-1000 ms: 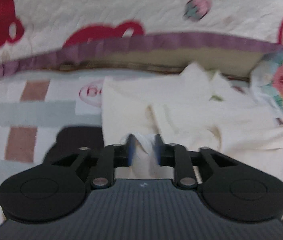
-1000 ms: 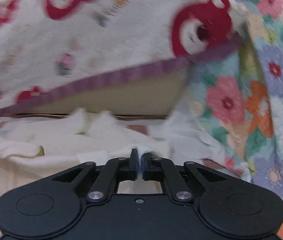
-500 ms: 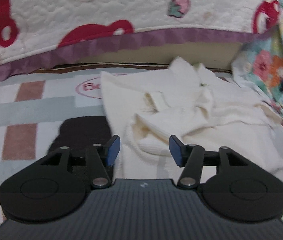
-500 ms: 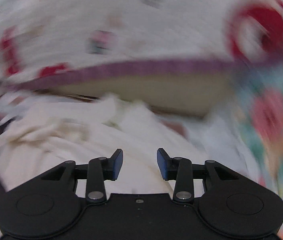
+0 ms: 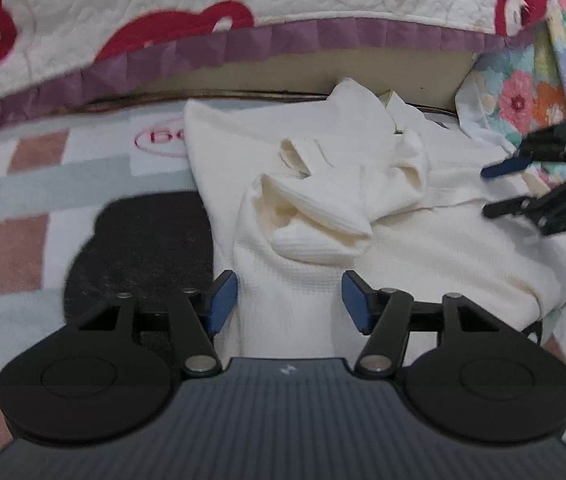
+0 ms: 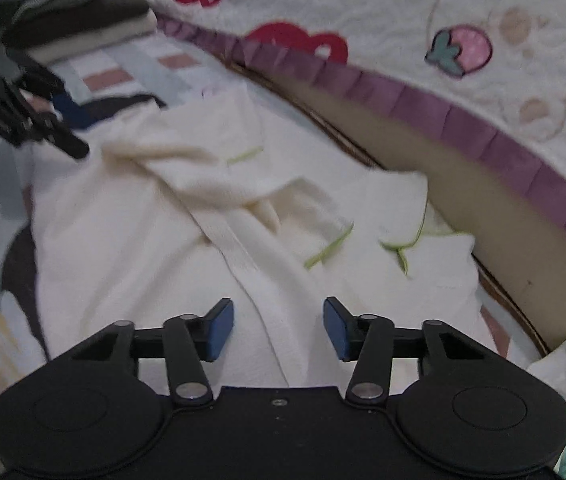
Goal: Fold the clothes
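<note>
A cream knit garment (image 5: 323, 208) lies crumpled on a checked mat (image 5: 23, 208), with a rolled sleeve on top; it also shows in the right wrist view (image 6: 163, 220), with green threads. My left gripper (image 5: 289, 306) is open and empty, just above the garment's near edge. My right gripper (image 6: 278, 328) is open and empty over the garment's other side. The right gripper appears in the left wrist view (image 5: 503, 190) at the far right. The left gripper appears in the right wrist view (image 6: 63, 128) at the far left.
A quilt with red prints and a purple border (image 5: 283, 36) hangs over a tan edge behind the garment. A floral quilt (image 5: 543, 80) lies at the right. A dark print (image 5: 139, 248) marks the mat. Folded dark clothes (image 6: 63, 12) lie at the far left.
Both grippers were shut on the cream garment a second ago; both have opened and let it go. The garment now lies on the mat, and the right gripper has swung leftward.
</note>
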Demonstrator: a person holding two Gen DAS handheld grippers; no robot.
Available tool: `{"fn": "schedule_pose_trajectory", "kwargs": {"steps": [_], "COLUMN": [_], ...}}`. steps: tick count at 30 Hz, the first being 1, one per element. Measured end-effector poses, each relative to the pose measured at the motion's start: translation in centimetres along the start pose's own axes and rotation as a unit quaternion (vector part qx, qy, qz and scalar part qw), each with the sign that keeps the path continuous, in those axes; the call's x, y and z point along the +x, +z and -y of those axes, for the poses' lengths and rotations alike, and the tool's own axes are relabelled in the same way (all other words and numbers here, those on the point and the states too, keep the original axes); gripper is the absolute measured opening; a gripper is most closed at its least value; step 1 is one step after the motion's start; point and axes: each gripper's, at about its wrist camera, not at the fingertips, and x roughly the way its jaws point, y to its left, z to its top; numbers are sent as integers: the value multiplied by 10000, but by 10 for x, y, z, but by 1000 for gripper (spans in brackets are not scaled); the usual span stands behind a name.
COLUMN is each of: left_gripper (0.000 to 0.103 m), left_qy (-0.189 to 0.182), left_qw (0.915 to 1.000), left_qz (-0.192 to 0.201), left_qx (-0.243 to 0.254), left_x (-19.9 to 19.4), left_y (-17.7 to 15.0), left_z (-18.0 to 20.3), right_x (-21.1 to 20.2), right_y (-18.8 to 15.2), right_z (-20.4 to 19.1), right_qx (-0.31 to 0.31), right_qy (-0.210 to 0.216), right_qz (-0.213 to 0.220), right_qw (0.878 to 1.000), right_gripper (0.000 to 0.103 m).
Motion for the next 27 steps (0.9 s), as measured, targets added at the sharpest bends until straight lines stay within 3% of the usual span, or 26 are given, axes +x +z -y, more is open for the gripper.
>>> {"fn": "schedule_pose_trajectory", "kwargs": {"steps": [2, 4, 5, 10, 18, 22, 27], "left_gripper": [58, 58, 58, 58, 58, 58, 55], "left_qy": [15, 29, 42, 264, 658, 854, 231], "left_qw": [9999, 9998, 9997, 9993, 9942, 9895, 9939], "left_qz": [69, 139, 170, 254, 855, 1169, 789], "left_qx": [-71, -142, -169, 60, 5, -44, -730], "left_x": [2, 4, 5, 4, -17, -28, -16], "left_y": [-4, -9, -11, -18, -15, -13, -4], "left_z": [-1, -2, -2, 5, -7, -13, -32], "right_x": [10, 17, 19, 16, 38, 49, 44], "right_y": [0, 3, 5, 25, 36, 42, 49], "right_z": [-3, -1, 1, 22, 36, 48, 82], "right_qx": [-215, -359, -409, -286, -181, -68, 1159], "right_qy": [-59, -250, -361, -1104, -1109, -1422, -676], "right_qz": [-133, -136, -121, 246, -79, -17, 54], "right_qw": [9997, 9989, 9984, 9932, 9936, 9898, 9909], "right_gripper": [38, 7, 0, 0, 0, 0, 3]}}
